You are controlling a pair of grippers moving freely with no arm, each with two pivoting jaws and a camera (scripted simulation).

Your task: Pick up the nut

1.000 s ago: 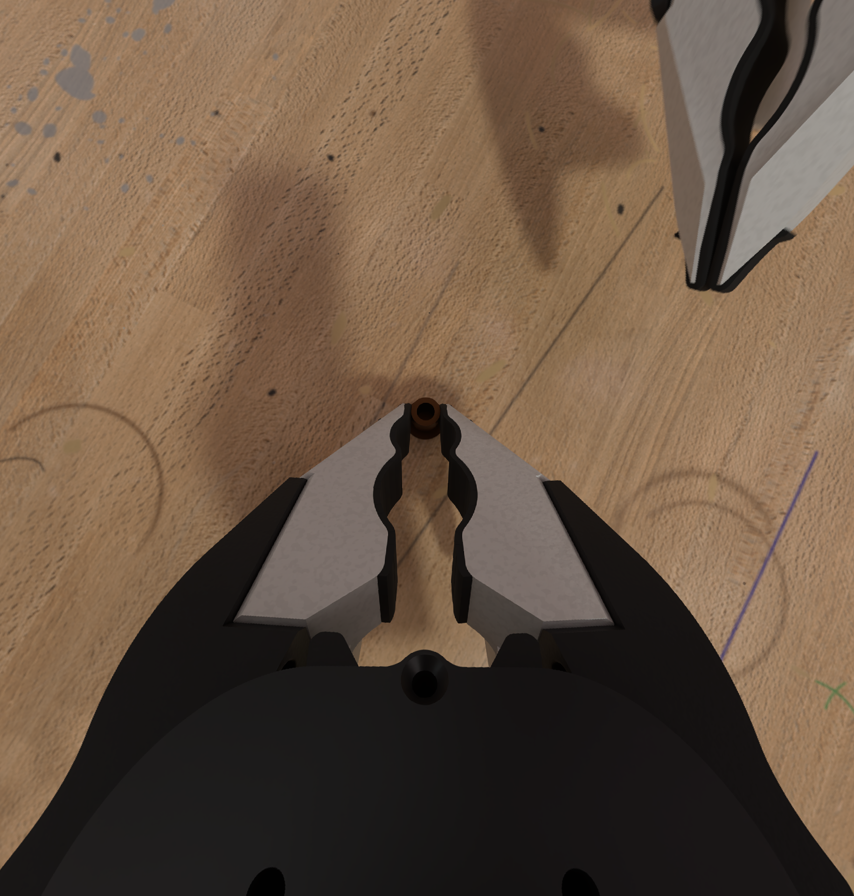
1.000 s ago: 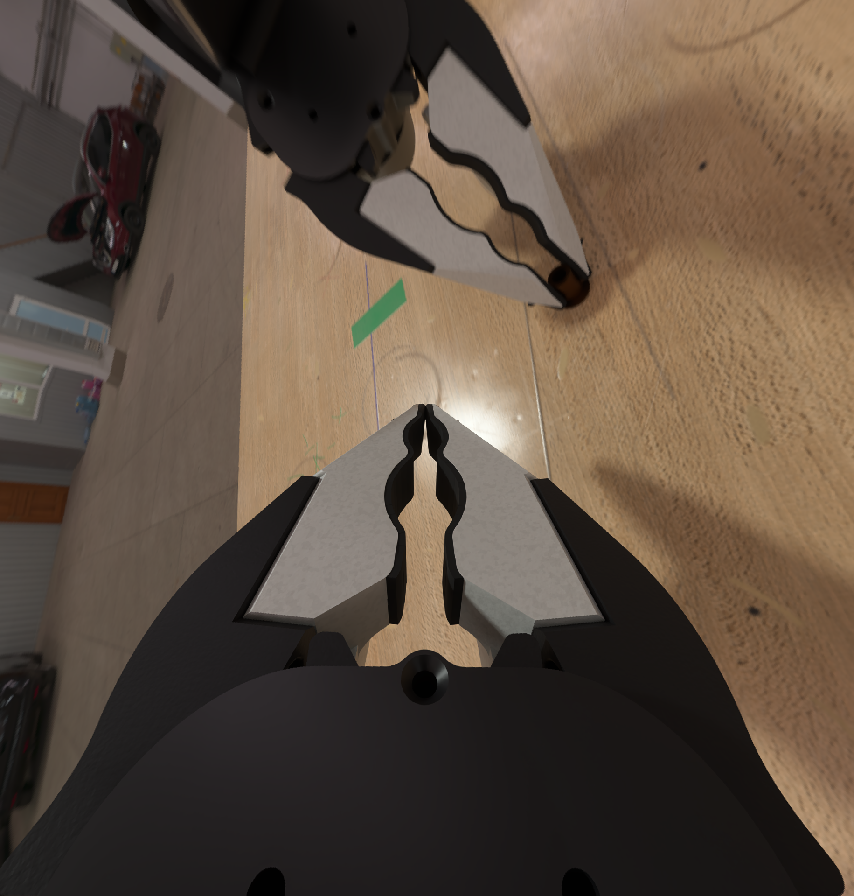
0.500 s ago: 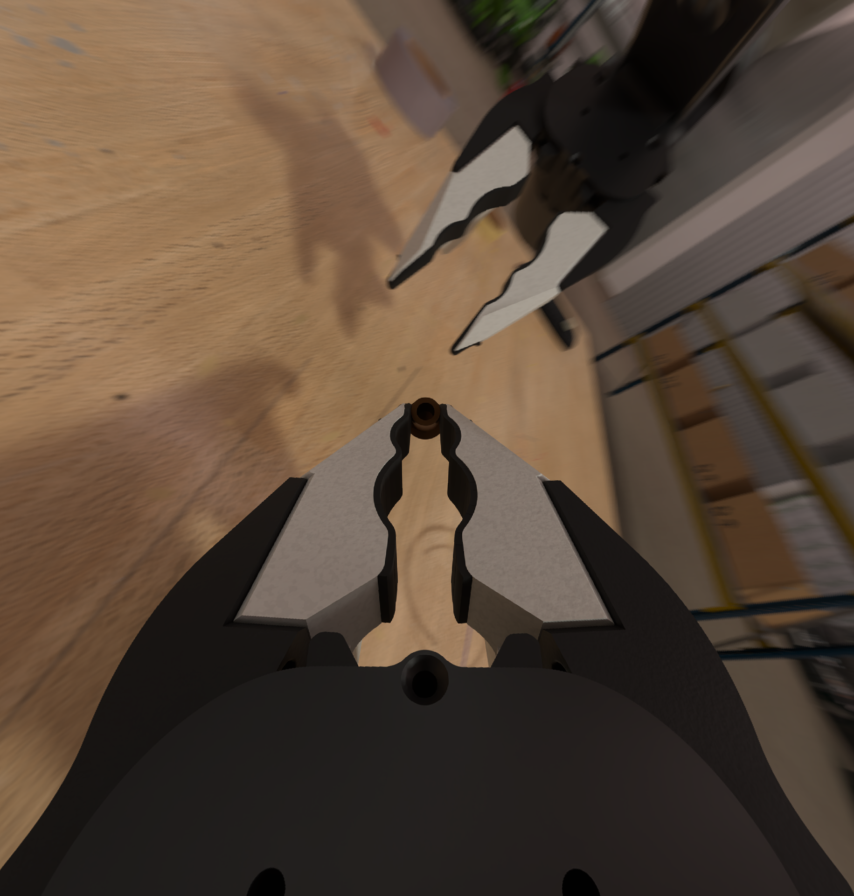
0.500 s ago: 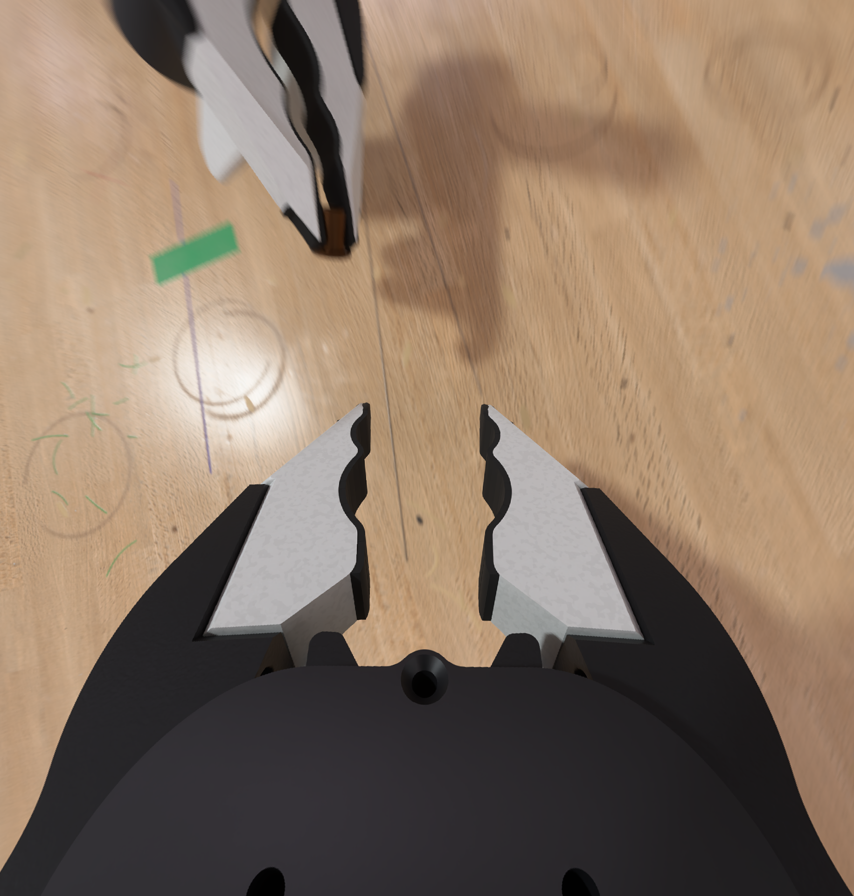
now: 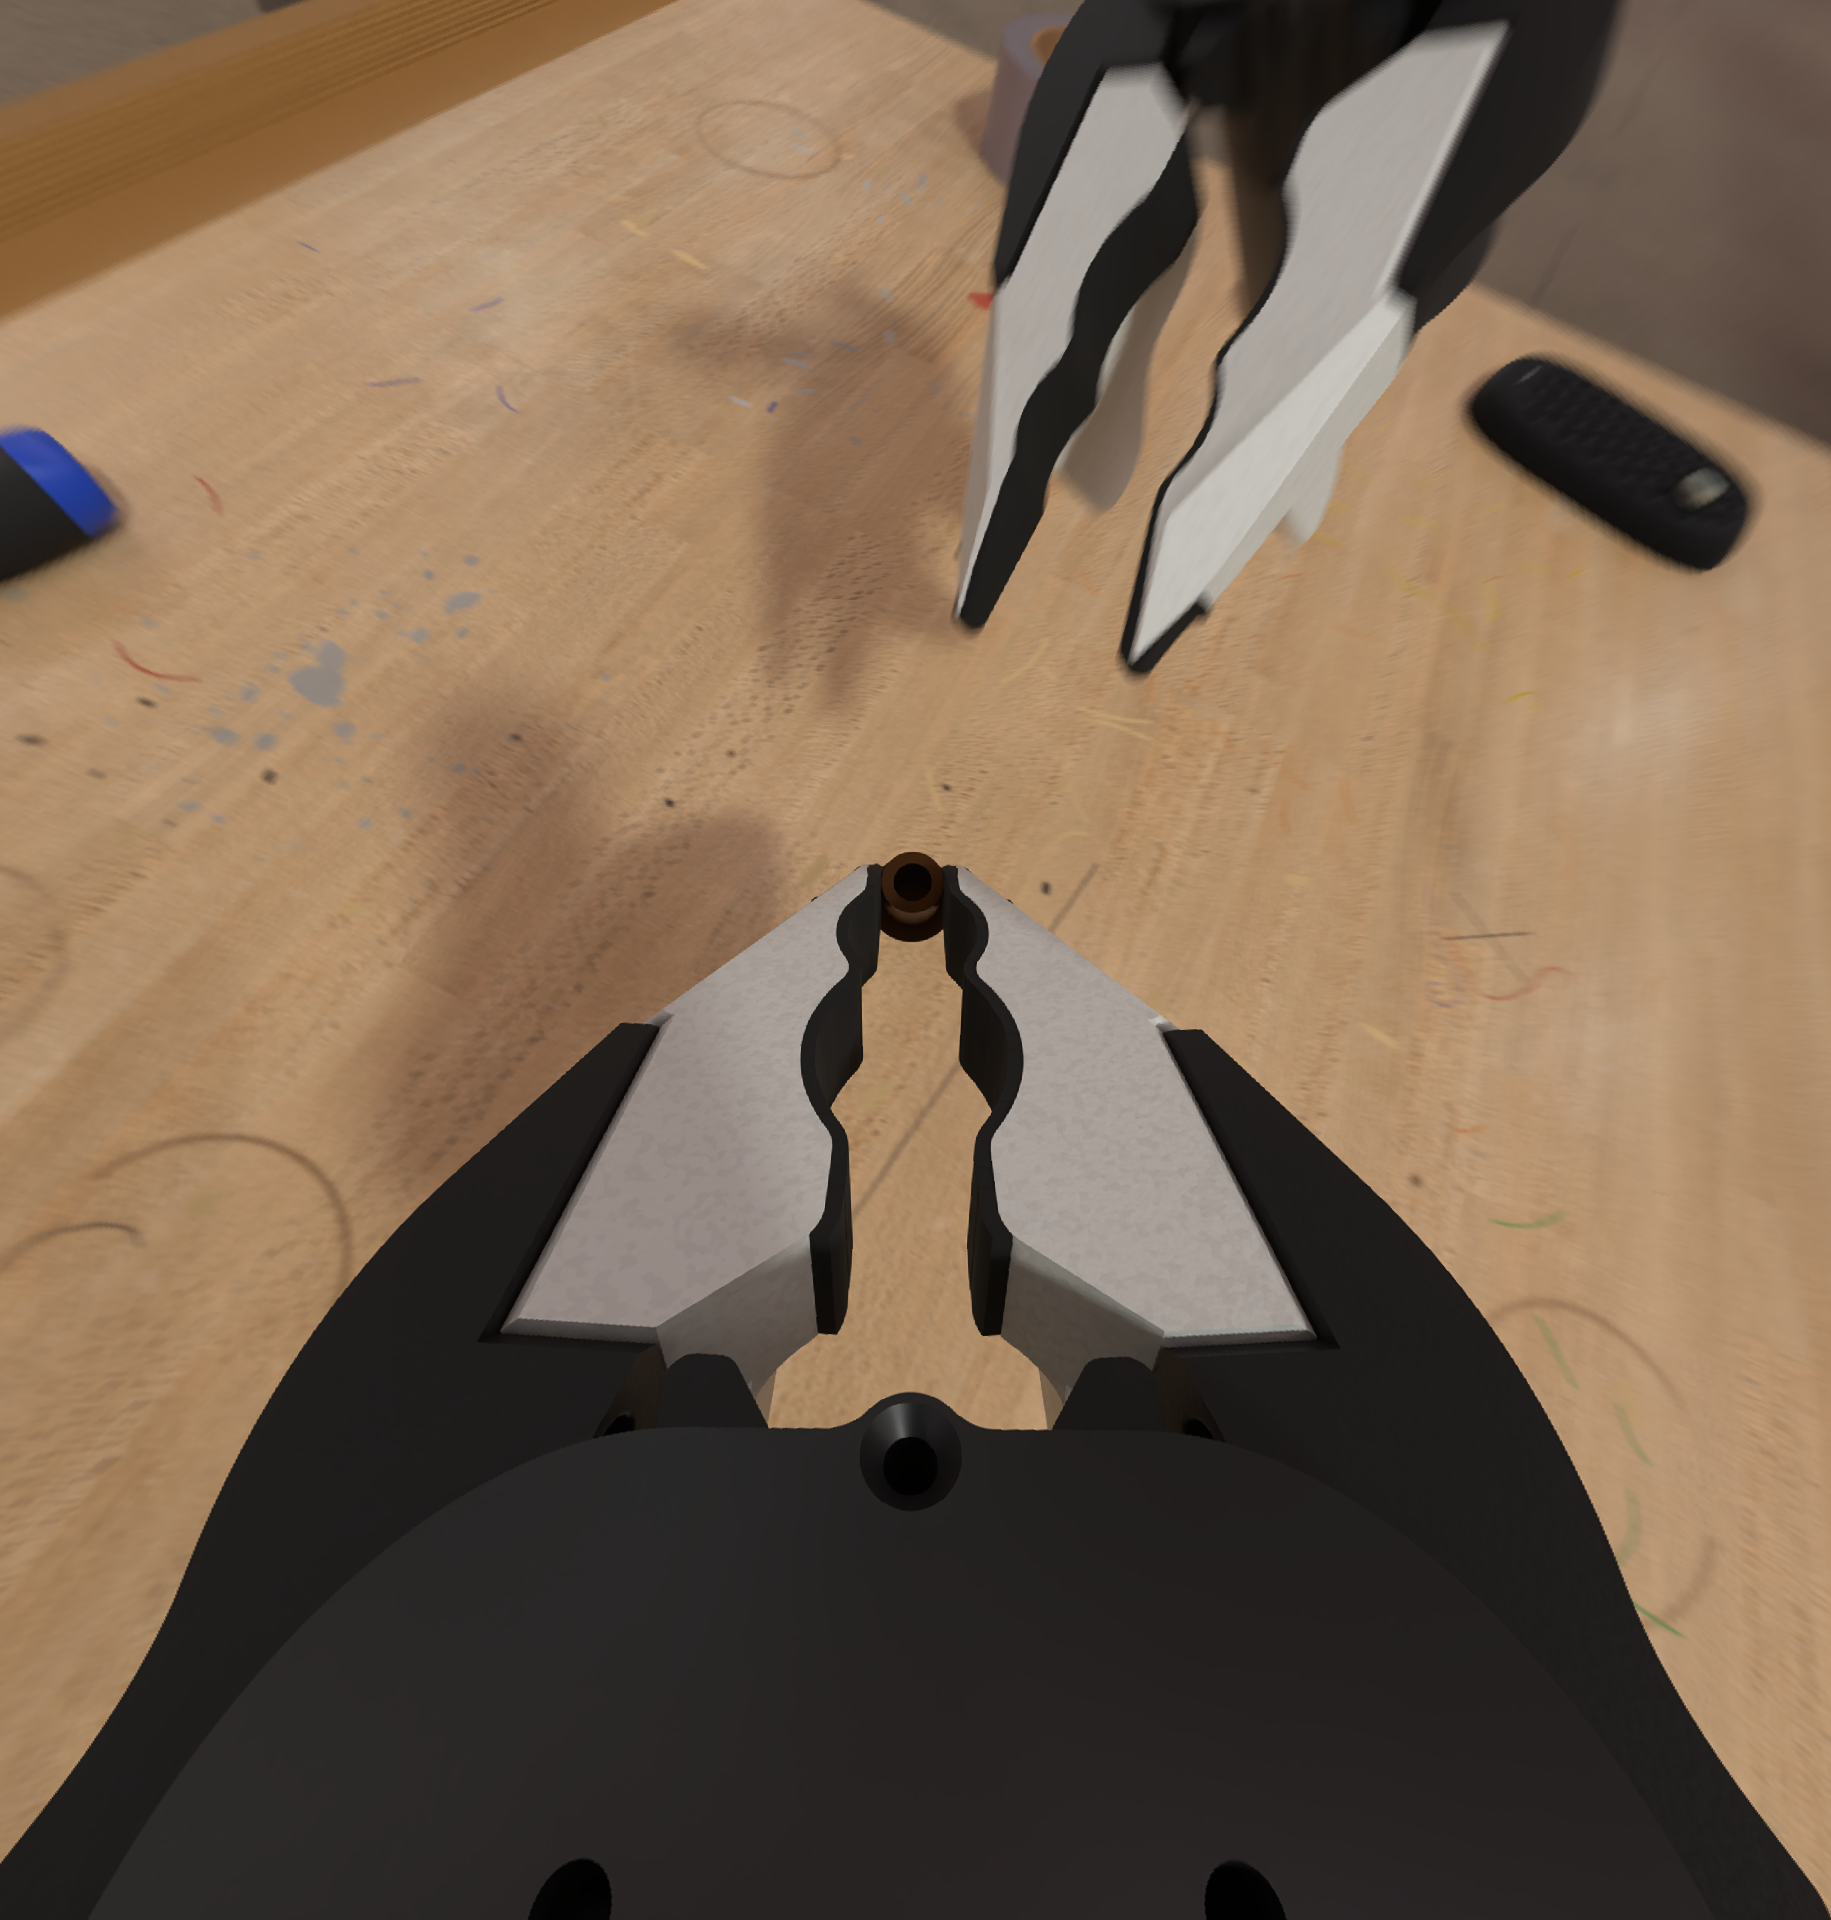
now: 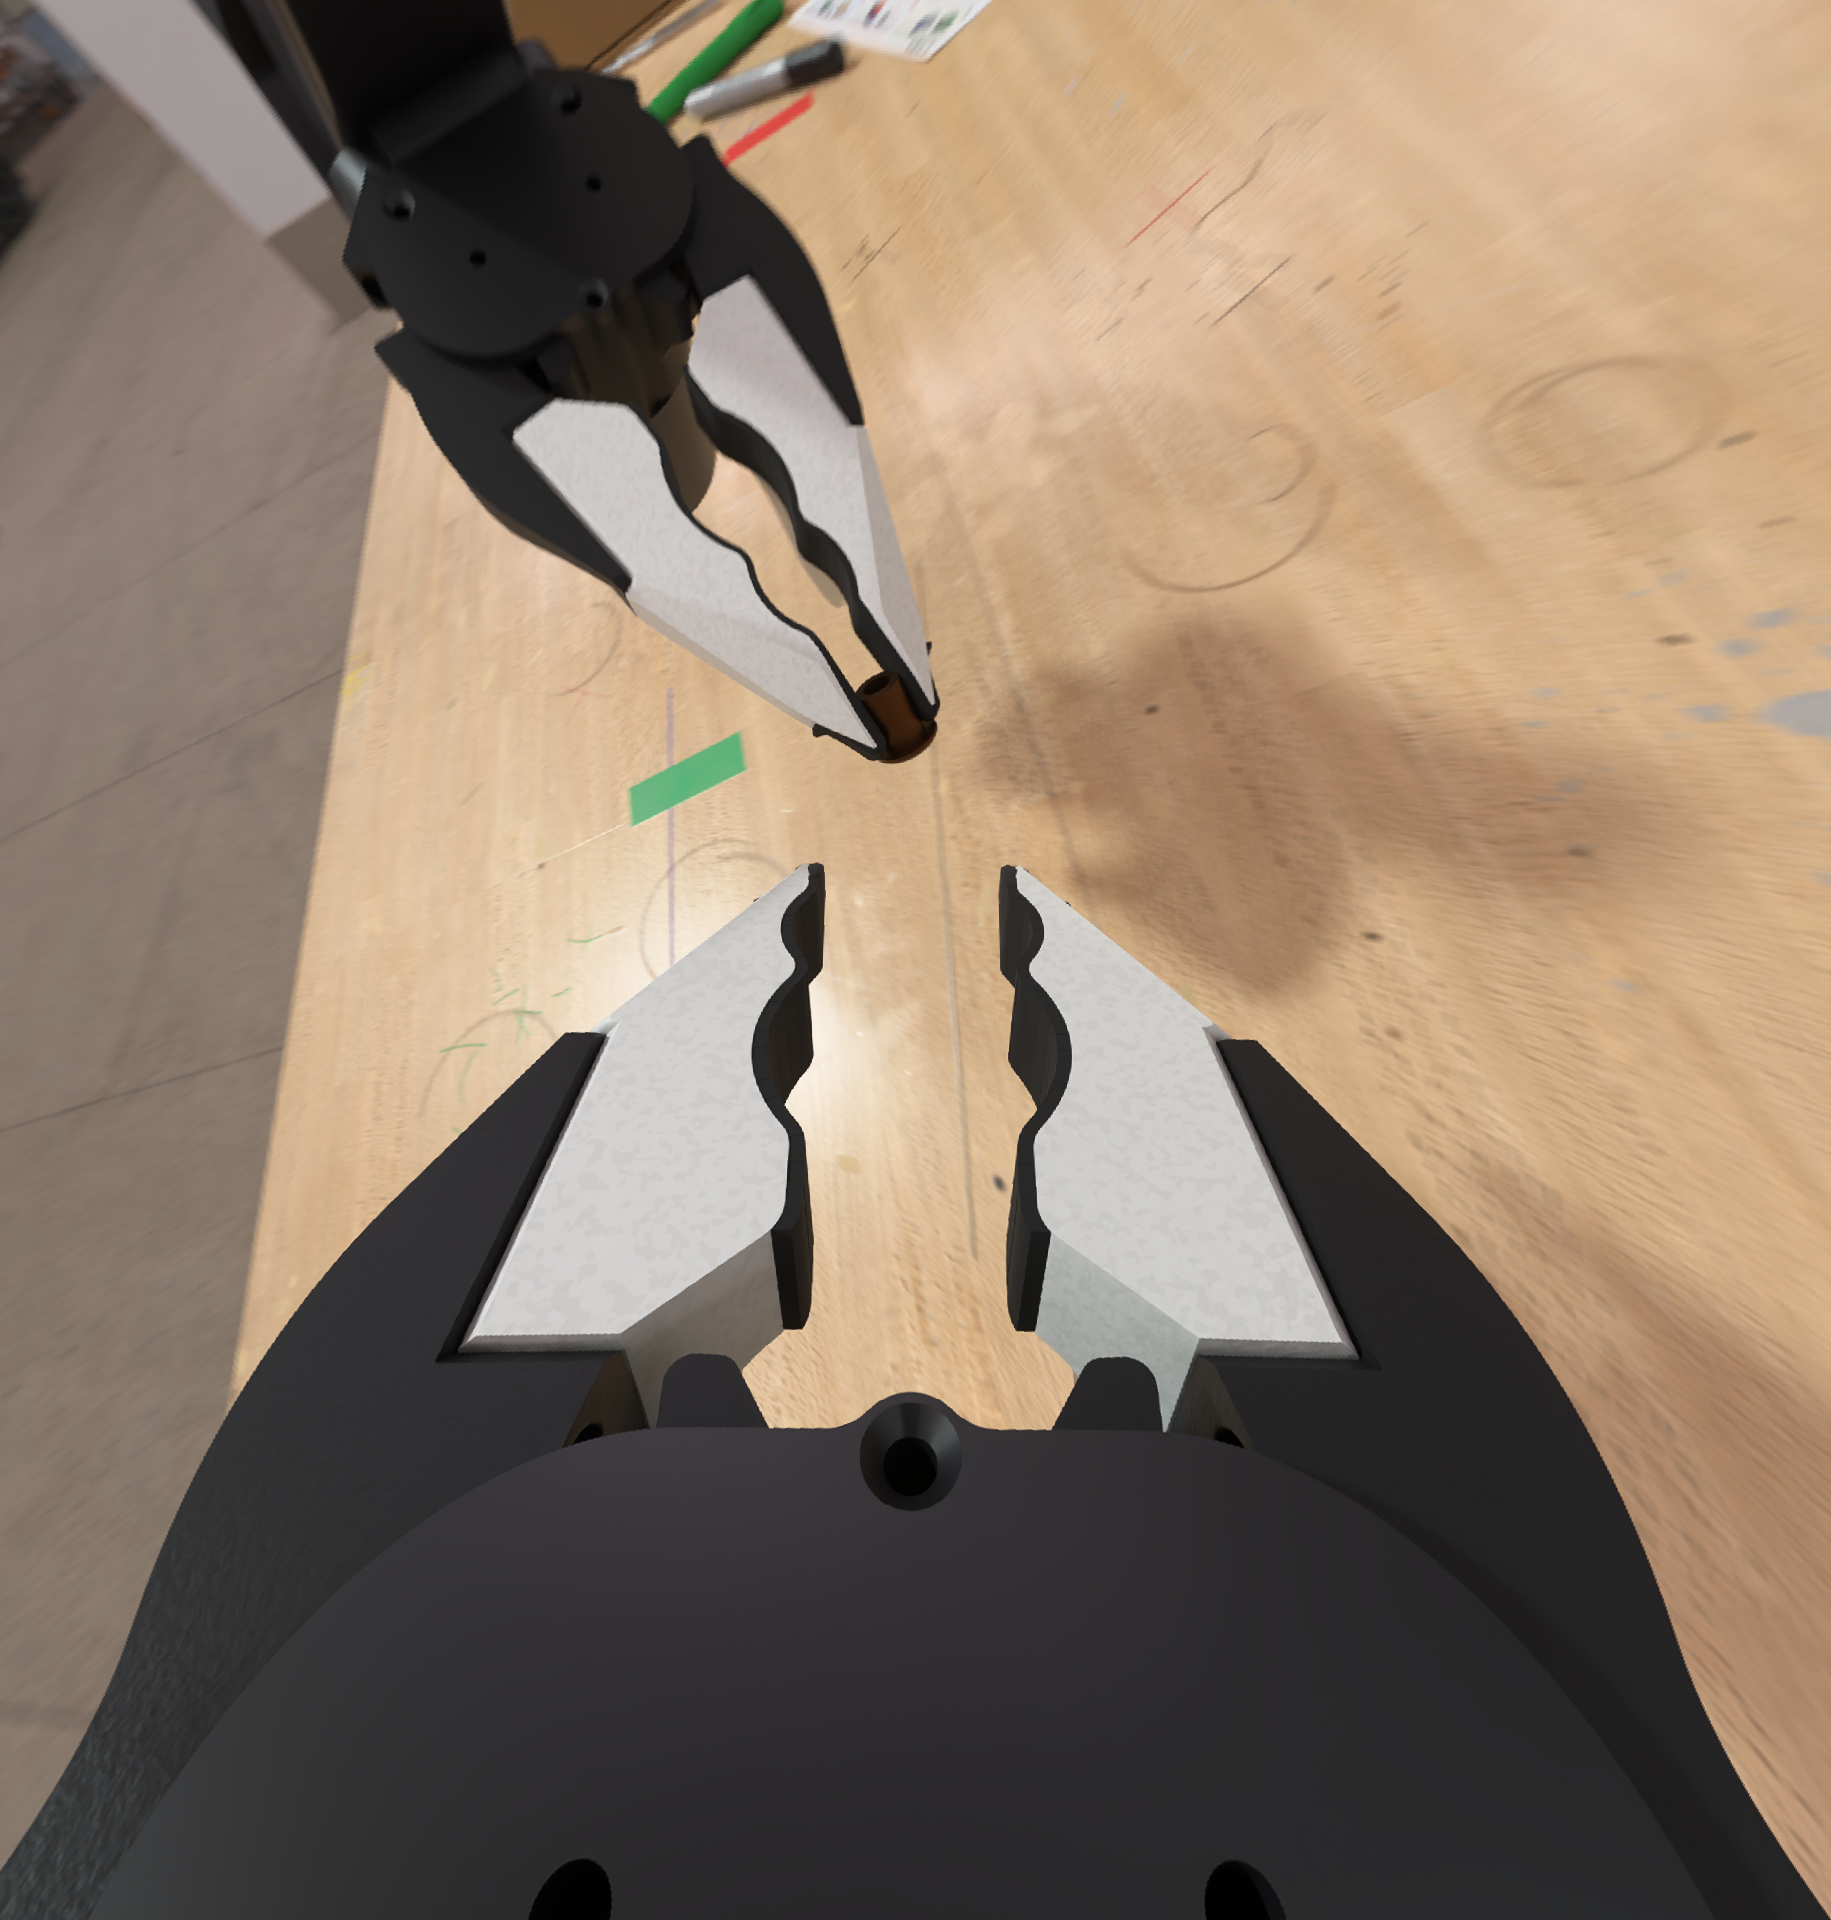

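Note:
My left gripper is shut on the small brown nut, pinched between its fingertips and held above the wooden table. The right wrist view shows the same gripper from the front with the nut at its tips, clear of the table top. My right gripper is open and empty, a short way in front of the nut. It also hangs in the left wrist view at the upper right, jaws apart, pointing down.
A black object with a blue band lies at the left. A dark remote-like object lies at the right. A grey cylinder stands at the back. Markers and a green strip lie by the table edge.
My left gripper has lifted the nut off the table and tilted up. My right gripper has opened from shut and turned to face the nut.

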